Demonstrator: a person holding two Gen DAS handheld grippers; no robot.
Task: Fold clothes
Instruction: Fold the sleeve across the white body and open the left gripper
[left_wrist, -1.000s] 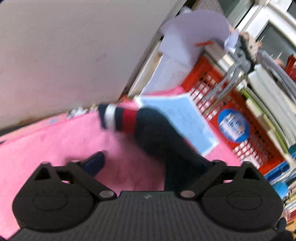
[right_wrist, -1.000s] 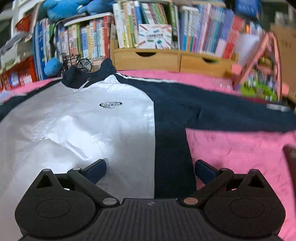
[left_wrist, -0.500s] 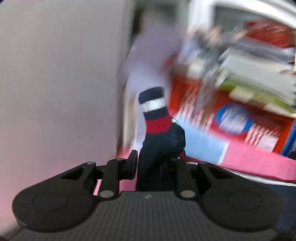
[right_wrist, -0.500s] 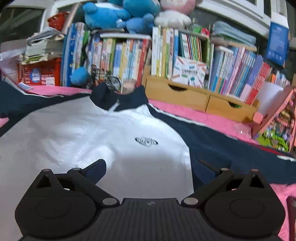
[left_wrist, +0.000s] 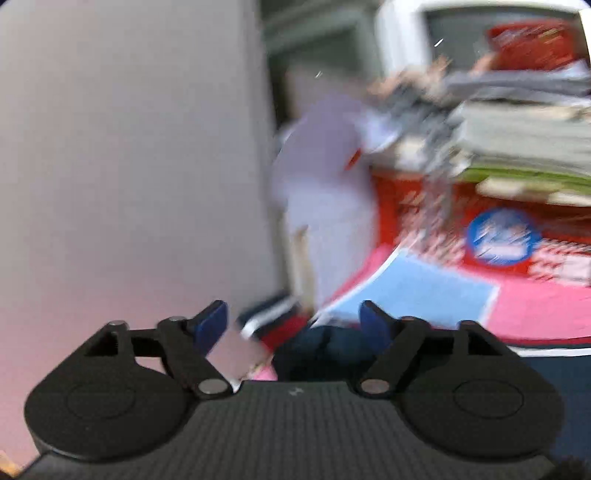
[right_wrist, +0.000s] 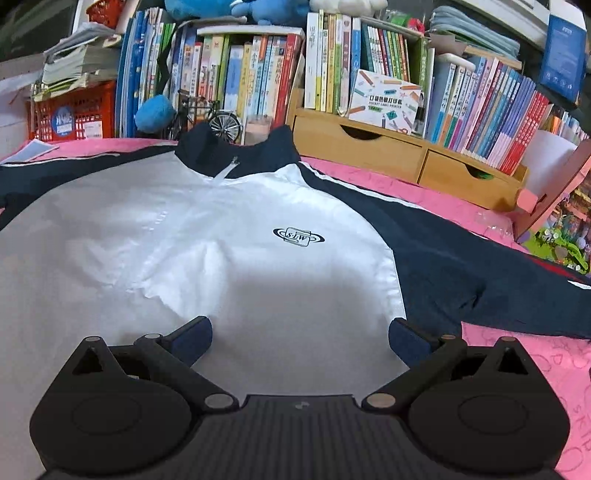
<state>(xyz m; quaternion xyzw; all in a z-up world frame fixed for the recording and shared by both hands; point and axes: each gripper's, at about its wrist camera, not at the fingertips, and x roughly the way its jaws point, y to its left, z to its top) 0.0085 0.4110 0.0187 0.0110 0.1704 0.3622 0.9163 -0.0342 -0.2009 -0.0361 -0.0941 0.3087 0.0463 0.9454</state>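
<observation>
A white and navy zip jacket (right_wrist: 229, 251) lies face up on the pink cloth (right_wrist: 517, 354), sleeves spread to both sides. My right gripper (right_wrist: 300, 338) is open and empty, low over the jacket's white front. In the blurred left wrist view, my left gripper (left_wrist: 293, 323) is open. The jacket's navy sleeve (left_wrist: 321, 354) with its navy, white and red striped cuff (left_wrist: 269, 319) lies loose just beyond and between the open fingers, not pinched.
A red crate (right_wrist: 74, 116) with stacked papers stands at the back left. A row of books (right_wrist: 258, 74) and a wooden drawer unit (right_wrist: 399, 147) line the back. A light blue sheet (left_wrist: 417, 291) lies on the pink cloth. A grey wall (left_wrist: 129, 147) is at the left.
The left gripper was shut on the raised sleeve cuff half a second ago; now it has opened and the sleeve has dropped below the fingers. The right gripper has drawn back and tilted up.
</observation>
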